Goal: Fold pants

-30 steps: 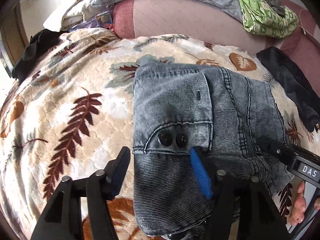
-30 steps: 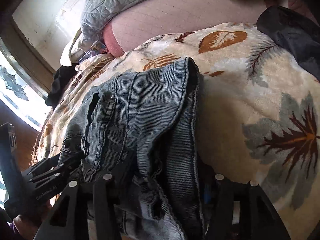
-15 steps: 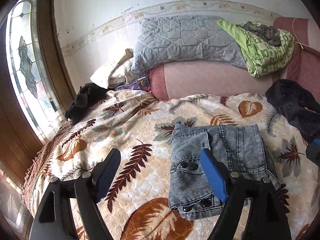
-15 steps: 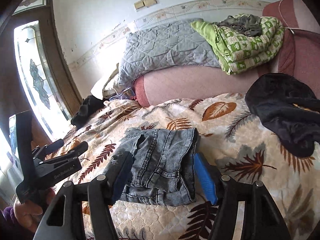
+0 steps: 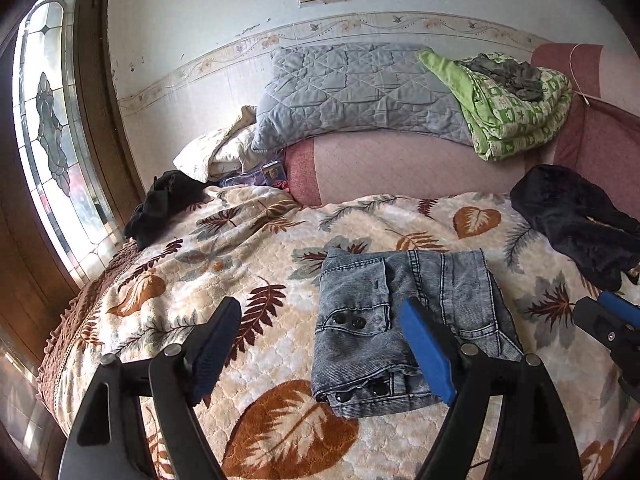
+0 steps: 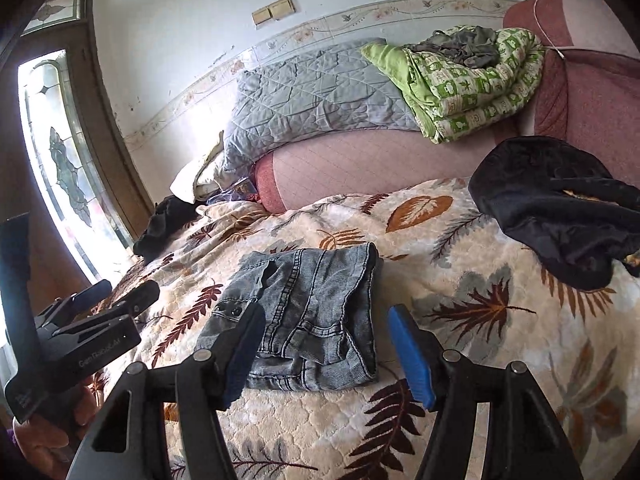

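Observation:
The grey-blue denim pants (image 5: 360, 292) lie folded into a compact rectangle on the leaf-patterned blanket (image 5: 240, 248). In the right wrist view the pants (image 6: 312, 292) show their stitched seams and a thick fold along the right side. My left gripper (image 5: 318, 316) hovers above the bundle's near left part, open, its blue pads holding nothing. My right gripper (image 6: 326, 316) hangs over the near edge of the pants, open too and apart from the cloth. Each gripper shows in the other's view, the left gripper (image 6: 100, 308) at the left edge and the right gripper (image 5: 608, 316) at the right edge.
A black garment (image 5: 572, 220) lies heaped on the blanket's right side and another dark cloth (image 5: 164, 204) at the far left by the stained-glass window (image 5: 52, 152). A grey quilt (image 5: 352, 92) and a green patterned quilt (image 5: 516, 112) rest on the pink bolster (image 5: 400, 168) behind.
One second ago both grippers were low over the pants, the denim bunched between the right fingers. Both have since risen and pulled back, jaws wider. The pants lie flat and free.

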`<action>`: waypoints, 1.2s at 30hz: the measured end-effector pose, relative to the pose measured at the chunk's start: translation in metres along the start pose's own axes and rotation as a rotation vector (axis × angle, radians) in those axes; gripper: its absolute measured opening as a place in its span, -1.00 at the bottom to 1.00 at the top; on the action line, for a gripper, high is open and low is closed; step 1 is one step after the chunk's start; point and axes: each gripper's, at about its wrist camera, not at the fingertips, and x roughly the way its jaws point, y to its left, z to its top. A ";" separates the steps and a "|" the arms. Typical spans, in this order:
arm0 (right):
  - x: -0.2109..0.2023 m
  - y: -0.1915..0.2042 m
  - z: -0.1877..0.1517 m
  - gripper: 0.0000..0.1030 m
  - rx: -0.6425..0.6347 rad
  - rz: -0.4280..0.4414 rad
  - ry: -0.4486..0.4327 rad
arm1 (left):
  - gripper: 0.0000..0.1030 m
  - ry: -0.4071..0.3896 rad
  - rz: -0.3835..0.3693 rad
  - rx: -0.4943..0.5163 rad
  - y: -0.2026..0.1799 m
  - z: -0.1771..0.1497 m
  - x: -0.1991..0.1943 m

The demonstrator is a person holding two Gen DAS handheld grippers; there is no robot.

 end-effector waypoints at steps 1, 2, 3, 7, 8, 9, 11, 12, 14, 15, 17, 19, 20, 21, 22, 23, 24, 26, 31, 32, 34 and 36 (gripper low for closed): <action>0.003 0.001 0.000 0.31 0.000 -0.001 0.006 | 0.60 0.007 0.000 0.000 0.001 -0.001 0.003; 0.007 0.002 0.000 0.31 0.001 0.000 0.013 | 0.60 0.013 -0.001 -0.003 0.003 -0.001 0.006; 0.010 0.003 0.000 0.31 0.003 0.003 0.019 | 0.60 0.018 0.001 -0.006 0.004 -0.002 0.008; 0.019 0.009 -0.001 0.31 -0.008 0.009 0.032 | 0.60 0.046 0.011 -0.005 0.008 -0.005 0.020; 0.021 0.011 -0.003 0.31 -0.011 0.011 0.036 | 0.60 0.054 0.017 -0.008 0.009 -0.006 0.022; 0.023 0.012 -0.004 0.31 -0.012 0.015 0.043 | 0.60 0.062 0.017 -0.012 0.011 -0.006 0.025; 0.028 0.014 -0.005 0.31 -0.013 0.020 0.057 | 0.60 0.071 0.015 -0.026 0.014 -0.007 0.028; 0.030 0.014 -0.006 0.31 -0.014 0.021 0.060 | 0.60 0.072 0.021 -0.031 0.016 -0.008 0.029; 0.031 0.015 -0.006 0.31 -0.016 0.023 0.064 | 0.60 0.079 0.039 -0.035 0.018 -0.008 0.030; 0.032 0.015 -0.007 0.31 -0.017 0.023 0.063 | 0.60 0.083 0.047 -0.034 0.018 -0.007 0.031; 0.031 0.016 -0.007 0.31 -0.018 0.025 0.059 | 0.60 0.077 0.074 -0.033 0.020 -0.006 0.029; 0.030 0.017 -0.007 0.31 -0.025 0.025 0.054 | 0.60 0.056 0.112 -0.035 0.022 -0.005 0.026; 0.030 0.018 -0.008 0.31 -0.029 0.025 0.053 | 0.60 0.049 0.120 -0.040 0.024 -0.004 0.024; 0.029 0.019 -0.008 0.31 -0.034 0.024 0.052 | 0.60 0.045 0.119 -0.045 0.026 -0.003 0.023; 0.029 0.019 -0.009 0.31 -0.038 0.023 0.052 | 0.60 0.043 0.112 -0.053 0.028 -0.002 0.021; 0.029 0.020 -0.009 0.31 -0.042 0.020 0.051 | 0.60 0.044 0.106 -0.063 0.030 -0.002 0.020; 0.028 0.020 -0.010 0.31 -0.045 0.017 0.048 | 0.60 0.044 0.105 -0.074 0.032 -0.001 0.020; 0.027 0.021 -0.010 0.31 -0.050 0.014 0.040 | 0.61 0.043 0.113 -0.091 0.036 -0.001 0.019; 0.026 0.022 -0.009 0.31 -0.059 0.010 0.030 | 0.61 0.042 0.115 -0.105 0.040 -0.001 0.018; 0.027 0.023 -0.009 0.31 -0.062 0.009 0.030 | 0.61 0.040 0.120 -0.104 0.040 -0.001 0.017; 0.029 0.025 -0.009 0.31 -0.069 0.013 0.031 | 0.61 0.040 0.126 -0.099 0.041 -0.001 0.017; 0.030 0.030 -0.010 0.31 -0.079 0.016 0.029 | 0.61 0.034 0.127 -0.094 0.042 -0.001 0.016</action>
